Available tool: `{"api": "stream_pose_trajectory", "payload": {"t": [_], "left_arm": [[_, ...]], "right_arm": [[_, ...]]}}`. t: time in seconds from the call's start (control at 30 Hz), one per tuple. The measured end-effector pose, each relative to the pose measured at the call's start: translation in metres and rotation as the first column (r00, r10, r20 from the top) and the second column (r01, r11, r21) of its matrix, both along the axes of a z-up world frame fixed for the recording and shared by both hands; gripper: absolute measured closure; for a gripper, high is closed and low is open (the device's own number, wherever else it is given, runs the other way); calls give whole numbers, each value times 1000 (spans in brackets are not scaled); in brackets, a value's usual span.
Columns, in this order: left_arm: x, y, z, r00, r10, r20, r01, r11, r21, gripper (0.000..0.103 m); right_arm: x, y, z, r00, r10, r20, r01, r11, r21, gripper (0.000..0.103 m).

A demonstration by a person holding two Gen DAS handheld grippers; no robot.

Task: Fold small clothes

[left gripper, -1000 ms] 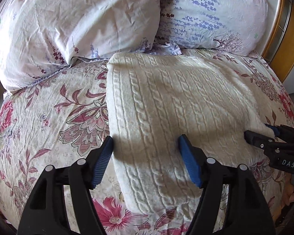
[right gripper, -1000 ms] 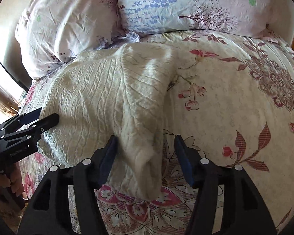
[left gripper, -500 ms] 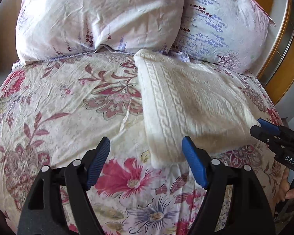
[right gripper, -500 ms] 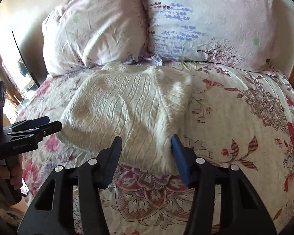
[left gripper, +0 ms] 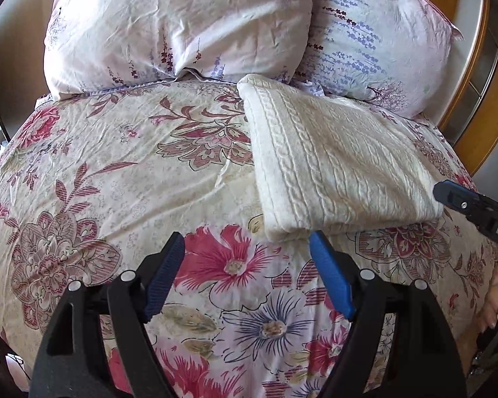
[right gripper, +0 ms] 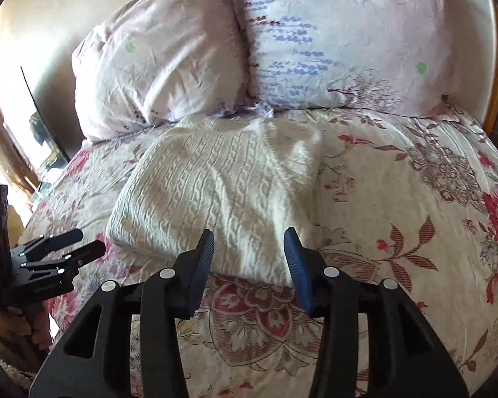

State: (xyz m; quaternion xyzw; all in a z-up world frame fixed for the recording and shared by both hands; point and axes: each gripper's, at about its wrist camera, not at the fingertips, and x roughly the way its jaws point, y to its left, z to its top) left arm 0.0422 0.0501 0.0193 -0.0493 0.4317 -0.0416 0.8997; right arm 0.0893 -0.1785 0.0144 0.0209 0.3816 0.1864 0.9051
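A cream cable-knit sweater (left gripper: 332,162) lies folded into a flat rectangle on the floral bedspread (left gripper: 116,182), its far end near the pillows. My left gripper (left gripper: 247,242) is open and empty, just in front of the sweater's near left corner, above the bedspread. My right gripper (right gripper: 249,235) is open and empty, its fingers just in front of the sweater's (right gripper: 222,192) near right edge. Each gripper also shows in the other's view: the right one (left gripper: 448,195) at the sweater's right corner, the left one (right gripper: 79,242) at its left corner.
Two floral pillows (left gripper: 182,23) (left gripper: 375,43) lean at the head of the bed behind the sweater. A wooden bed frame (left gripper: 461,76) runs along the right. A dark stand (right gripper: 46,132) is off the bed's left side.
Both grippers have let go of the sweater and pulled back toward the foot of the bed. The raised right flap now lies flat on the folded sweater.
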Motion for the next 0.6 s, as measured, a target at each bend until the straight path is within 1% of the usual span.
{"api": "stream_pose_trajectory", "payload": {"t": [0.07, 0.1, 0.13, 0.2, 0.23, 0.27, 0.3, 0.37, 0.4, 0.5, 0.57, 0.6], "left_arm": [[-1, -3, -1, 1000, -11, -2, 11, 1000, 5, 25], [-2, -5, -1, 1000, -15, -2, 15, 1000, 10, 24], [-3, -6, -1, 1000, -19, -1, 19, 1000, 17, 22], [-5, -8, 0, 1000, -25, 7, 25, 999, 31, 18], [-5, -9, 1, 1000, -24, 13, 24, 999, 38, 14], [-6, -10, 1, 999, -27, 18, 27, 999, 41, 12], [-6, -12, 1, 999, -29, 19, 28, 999, 45, 11], [-5, -16, -1, 999, -33, 12, 32, 998, 56, 8], [-4, -18, -2, 999, -37, 8, 36, 998, 58, 8], [-2, -23, -7, 999, -44, -13, 44, 997, 67, 5], [-1, -26, -11, 999, -43, -26, 45, 996, 81, 4], [-1, -28, -13, 999, -42, -31, 45, 995, 87, 3]], "right_arm": [[18, 6, -23, 995, -4, -103, 0, 999, -39, 56], [23, 2, -32, 992, -17, -128, 13, 1000, -28, 56], [22, -2, -31, 994, -29, -108, 28, 1000, -11, 57], [18, -6, -23, 992, -47, -114, 49, 999, 8, 56], [11, -8, -16, 995, -54, -86, 56, 998, 17, 55], [3, -9, -10, 997, -62, -55, 63, 998, 11, 45], [-5, -10, -4, 997, -77, -23, 77, 997, -2, 32], [-18, -13, 0, 994, -108, 15, 108, 994, -18, 26], [-23, -14, -1, 992, -121, 17, 122, 992, -22, 22], [-26, -15, -9, 987, -161, -19, 160, 986, -43, 13], [-23, -15, -16, 983, -173, -57, 170, 984, -57, 12], [-22, -14, -20, 981, -176, -76, 172, 983, -62, 8]]}}
